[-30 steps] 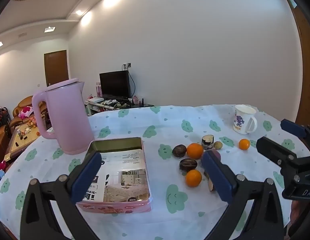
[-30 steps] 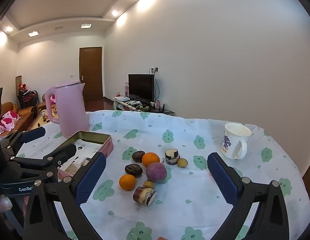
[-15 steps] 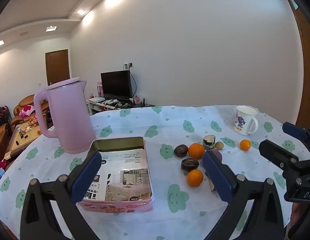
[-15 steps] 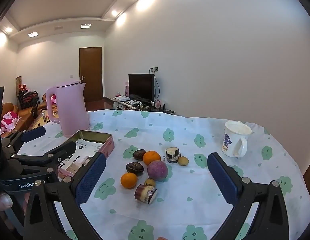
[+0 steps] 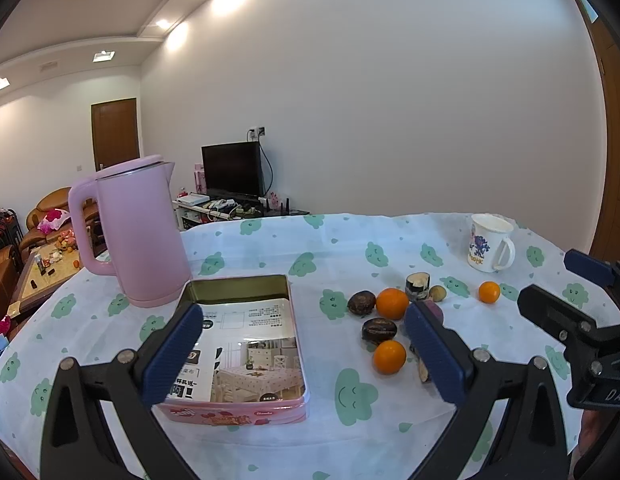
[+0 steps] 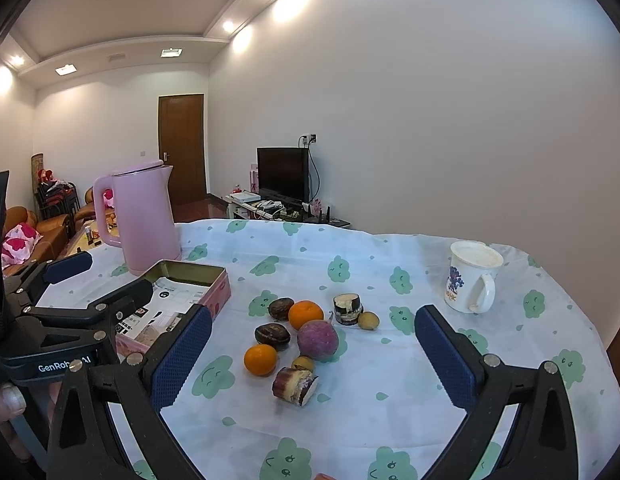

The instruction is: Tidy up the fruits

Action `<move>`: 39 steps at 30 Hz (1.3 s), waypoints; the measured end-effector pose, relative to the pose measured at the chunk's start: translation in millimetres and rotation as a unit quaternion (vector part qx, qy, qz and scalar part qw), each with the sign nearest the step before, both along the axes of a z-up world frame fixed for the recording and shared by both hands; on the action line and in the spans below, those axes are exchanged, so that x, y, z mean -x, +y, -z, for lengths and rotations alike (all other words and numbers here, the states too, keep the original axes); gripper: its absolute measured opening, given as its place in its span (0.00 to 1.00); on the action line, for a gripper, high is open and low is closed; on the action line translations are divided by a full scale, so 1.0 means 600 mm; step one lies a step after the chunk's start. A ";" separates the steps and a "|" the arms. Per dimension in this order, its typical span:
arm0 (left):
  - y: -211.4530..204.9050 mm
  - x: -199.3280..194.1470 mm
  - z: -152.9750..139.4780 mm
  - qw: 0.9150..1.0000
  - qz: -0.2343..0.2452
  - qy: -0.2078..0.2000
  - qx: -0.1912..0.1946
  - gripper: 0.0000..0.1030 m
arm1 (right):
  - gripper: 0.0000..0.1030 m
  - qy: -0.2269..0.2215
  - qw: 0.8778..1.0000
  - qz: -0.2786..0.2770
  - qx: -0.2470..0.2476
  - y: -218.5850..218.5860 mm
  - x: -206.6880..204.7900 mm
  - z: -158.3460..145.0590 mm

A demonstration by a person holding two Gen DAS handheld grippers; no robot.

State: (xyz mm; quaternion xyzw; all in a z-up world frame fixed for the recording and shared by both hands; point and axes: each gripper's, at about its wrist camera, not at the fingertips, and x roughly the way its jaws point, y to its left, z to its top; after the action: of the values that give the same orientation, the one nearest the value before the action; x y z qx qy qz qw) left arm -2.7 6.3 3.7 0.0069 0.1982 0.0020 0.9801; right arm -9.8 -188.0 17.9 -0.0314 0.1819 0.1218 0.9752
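Left gripper (image 5: 302, 354) held above the near edge of the table (image 5: 349, 248), fingers wide apart and empty, over the tin (image 5: 246, 344). Right gripper (image 6: 311, 356) likewise spread wide, nothing between the pads, over the fruit.

Fruit clustered mid-table, just right of the tin: two oranges (image 6: 305, 314) (image 6: 260, 359), two dark brown fruits (image 6: 281, 308) (image 6: 272, 336), a purple round one (image 6: 317, 339), two small yellowish ones (image 6: 368, 320) (image 6: 303, 363), and two cut cane pieces. Nearer piece (image 6: 295, 385) lying on its side, long axis running toward the near right edge, cut face that way. Farther piece (image 6: 347, 308) standing upright, pale cut end up.

Tin's long axis running from near edge to far edge, open, printed sheet inside.

Only in the left view: a third orange (image 5: 489, 292), apart from the cluster, toward the mug (image 5: 489, 242). Only in the right view: the nearer cane piece and purple fruit in full; left finger hides most of them in the left view.

Kettle (image 6: 144, 216) near the far left corner, behind the tin.
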 end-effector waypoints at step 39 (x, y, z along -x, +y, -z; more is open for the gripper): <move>0.007 0.003 -0.003 1.000 -0.001 0.001 0.002 1.00 | 0.99 0.009 1.000 -0.002 -0.007 0.004 0.000 0.011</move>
State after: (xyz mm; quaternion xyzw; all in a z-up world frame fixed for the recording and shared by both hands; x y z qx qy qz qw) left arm -4.7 10.2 5.3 0.0053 0.1996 0.0026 0.9799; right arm -10.1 -185.5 11.4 -0.0234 0.1899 0.1252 0.9735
